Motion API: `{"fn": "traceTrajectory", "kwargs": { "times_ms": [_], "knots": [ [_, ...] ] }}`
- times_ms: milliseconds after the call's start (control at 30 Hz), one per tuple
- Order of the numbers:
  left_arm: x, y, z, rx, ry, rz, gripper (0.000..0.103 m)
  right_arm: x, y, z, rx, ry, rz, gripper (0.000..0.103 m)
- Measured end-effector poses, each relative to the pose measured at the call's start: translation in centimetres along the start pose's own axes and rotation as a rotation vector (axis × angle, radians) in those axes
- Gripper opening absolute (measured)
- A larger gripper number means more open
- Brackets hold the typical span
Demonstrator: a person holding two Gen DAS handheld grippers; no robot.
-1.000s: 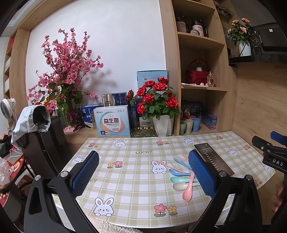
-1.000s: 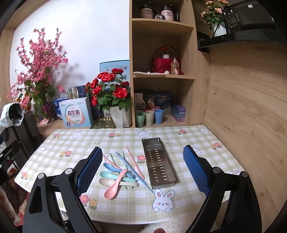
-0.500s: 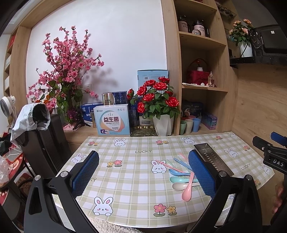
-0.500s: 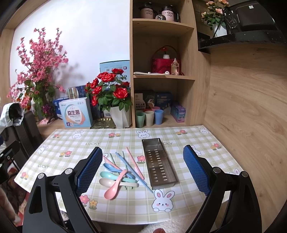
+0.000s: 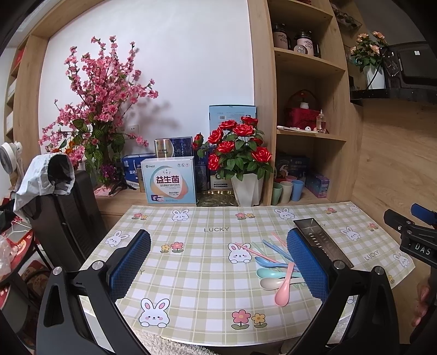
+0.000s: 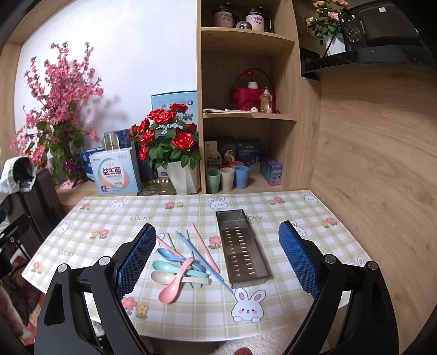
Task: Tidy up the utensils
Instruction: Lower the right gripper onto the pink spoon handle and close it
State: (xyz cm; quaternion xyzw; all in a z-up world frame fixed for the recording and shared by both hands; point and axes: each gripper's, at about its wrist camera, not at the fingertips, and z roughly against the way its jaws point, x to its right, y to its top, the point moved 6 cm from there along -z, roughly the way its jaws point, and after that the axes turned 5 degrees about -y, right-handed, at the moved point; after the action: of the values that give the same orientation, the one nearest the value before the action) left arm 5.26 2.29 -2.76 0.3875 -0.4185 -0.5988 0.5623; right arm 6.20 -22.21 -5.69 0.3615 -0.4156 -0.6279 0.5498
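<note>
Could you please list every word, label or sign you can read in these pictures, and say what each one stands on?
"LUCKY": printed on the checked tablecloth, in several places.
"益生菌": on the pale box behind the table; its smaller lines are too small to read.
"DAS": on the right gripper's body, at the edge of the left wrist view.
"cup": on the pink jars on the top shelf; the word above is unclear.
Boxes on the bottom shelf: print too small to read.

White back wall [image 6: 131, 54] framed in light wood, wood-panel wall [image 6: 377, 163] on the right. Open wooden shelf unit [image 6: 248, 114] stands between them behind the table [image 6: 286, 322] with its checked bunny cloth. Black chair [image 5: 68, 215] at the table's left, grey garment draped over it.
</note>
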Motion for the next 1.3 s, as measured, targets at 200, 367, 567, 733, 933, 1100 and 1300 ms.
{"fn": "traceTrajectory", "kwargs": {
  "times_ms": [200,367,567,733,933,1100,1300],
  "knots": [
    [-0.3,-0.2,-0.7,-0.029,-0.019,0.014,0.098,-0.1,0.0,-0.5,-0.019,0.030,-0.008,0.088],
    [-1.0,-0.2,-1.6,-0.032,-0.073,0.049,0.098,0.6,0.8,-1.7,-0.011,0.079,-0.034,0.088],
    [-2.2,0.8,-2.8,0.054,-0.052,0.040,0.098,0.5,1.8,-4.2,0.012,0.112,-0.028,0.088],
    [-2.3,1.1,-5.5,0.044,-0.037,0.011,0.098,-0.9,1.6,-8.2,-0.025,0.139,0.007,0.088],
    [-1.9,-0.7,-10.3,-0.034,-0.031,-0.036,0.098,-4.0,-0.9,-13.7,-0.105,0.186,0.036,0.088],
    [-2.0,-3.1,-14.0,-0.109,-0.041,0.005,0.098,-6.3,-4.7,-17.5,-0.201,0.236,0.029,0.088],
    [-1.4,-7.0,-16.7,-0.193,-0.083,0.056,0.098,-8.0,-10.8,-20.8,-0.364,0.285,0.023,0.064]
  ]
}}
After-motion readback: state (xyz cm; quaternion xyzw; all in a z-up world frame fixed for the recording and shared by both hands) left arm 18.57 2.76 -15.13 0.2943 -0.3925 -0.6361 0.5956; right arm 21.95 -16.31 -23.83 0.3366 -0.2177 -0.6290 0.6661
